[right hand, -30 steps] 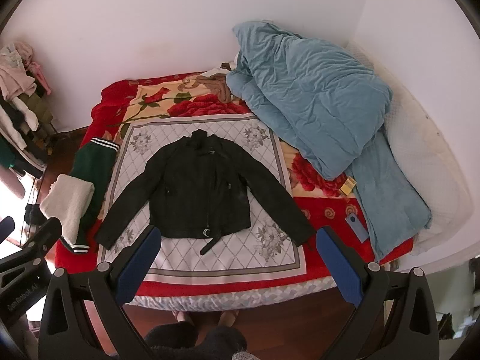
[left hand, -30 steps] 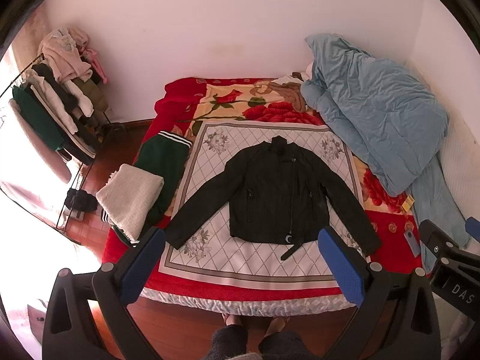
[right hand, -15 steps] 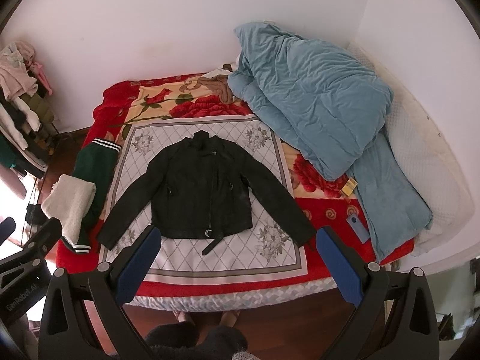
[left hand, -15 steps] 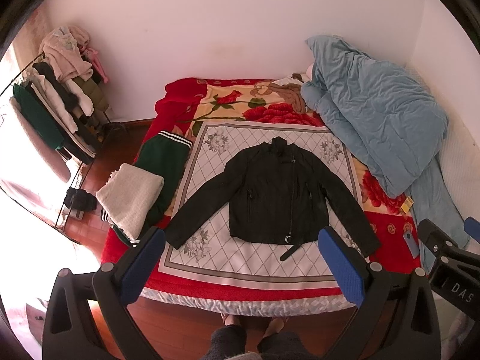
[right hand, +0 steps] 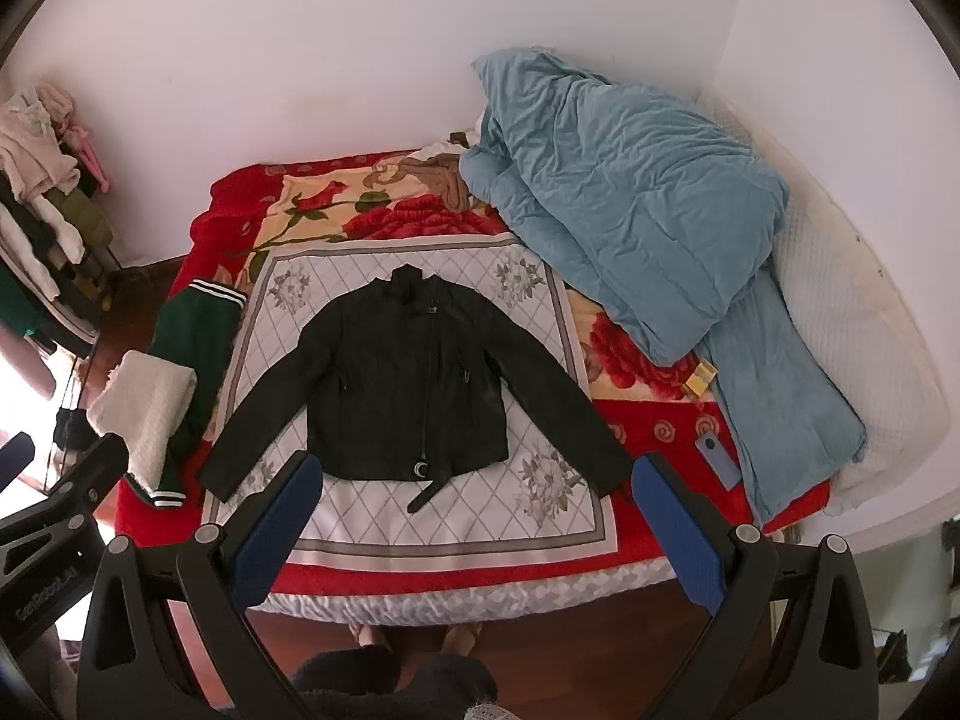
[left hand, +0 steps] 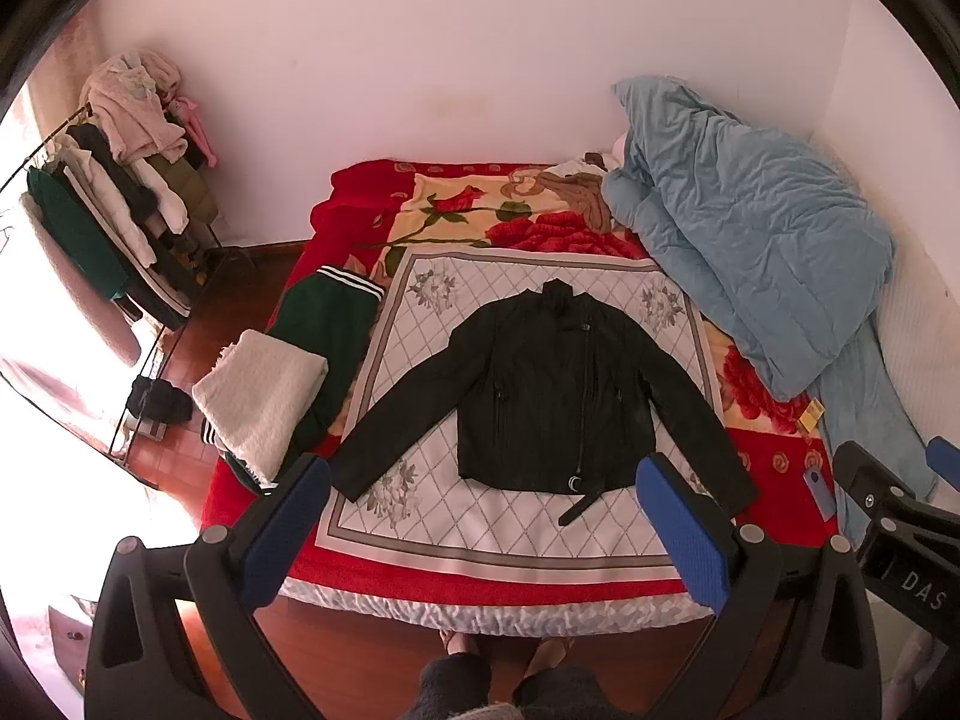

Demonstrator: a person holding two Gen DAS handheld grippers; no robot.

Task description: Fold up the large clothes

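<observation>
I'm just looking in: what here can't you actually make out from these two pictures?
- Back of the black jacket: it lies face up, both views.
- What's under the blue duvet: it covers that corner of the bed.
- Small blue item on the red blanket: too small to identify.
- Clothes rack: cut by the left edge in the right view, washed out by window glare in the left.

We see a bed [left hand: 384, 585] against plain white walls [left hand: 420, 60], its far right corner in the room's corner. A red floral blanket [left hand: 456, 210] covers it, with a white diamond-patterned cloth [left hand: 480, 540] on top. A rumpled blue duvet [left hand: 750, 252] is heaped at the far right. The floor [left hand: 198, 348] is reddish-brown wood. A clothes rack [left hand: 102, 216] loaded with garments stands at left. Strong daylight washes out the left edge.
</observation>
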